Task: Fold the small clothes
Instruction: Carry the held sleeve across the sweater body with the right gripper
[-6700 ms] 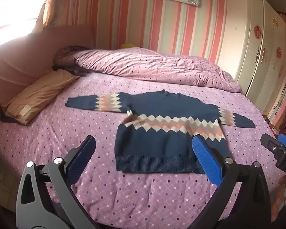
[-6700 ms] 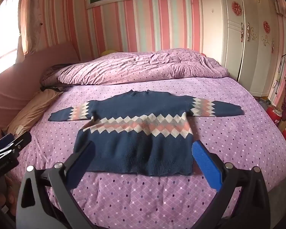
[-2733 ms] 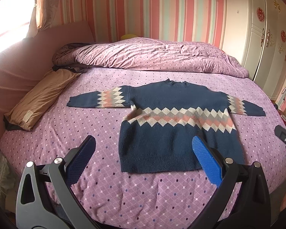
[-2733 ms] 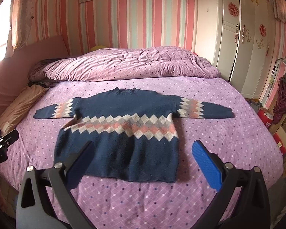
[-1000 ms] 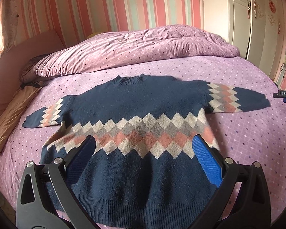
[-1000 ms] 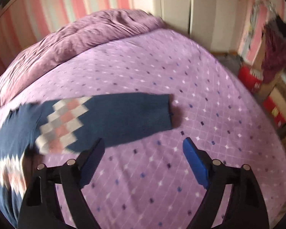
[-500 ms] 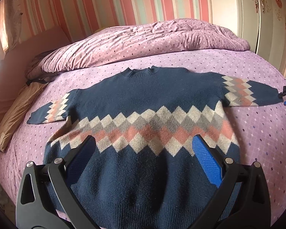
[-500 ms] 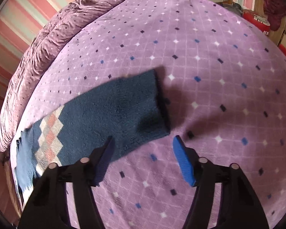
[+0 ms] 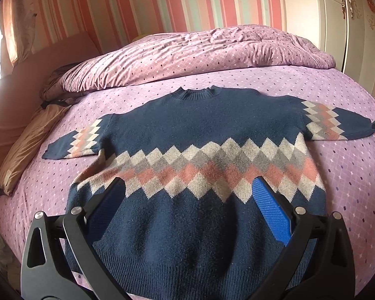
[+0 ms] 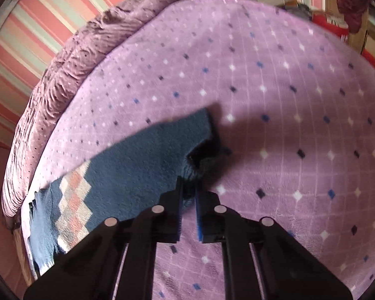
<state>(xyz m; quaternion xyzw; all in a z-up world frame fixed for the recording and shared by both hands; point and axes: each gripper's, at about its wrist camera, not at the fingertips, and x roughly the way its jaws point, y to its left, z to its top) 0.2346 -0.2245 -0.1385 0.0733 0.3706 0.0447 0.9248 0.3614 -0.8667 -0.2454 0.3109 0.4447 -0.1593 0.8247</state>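
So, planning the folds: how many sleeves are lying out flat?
1: the left sleeve lies flat on the bed. The right sleeve's cuff is pinched in the right gripper.

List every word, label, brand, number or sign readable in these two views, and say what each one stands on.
No text can be read in either view.
Red box beside the bed: white marks, too blurred to read.
Tan pillow: a pale patch near its low end, too small to tell whether it bears writing.
Sweater, bedspread and wardrobe: patterns and ornaments only, no lettering.
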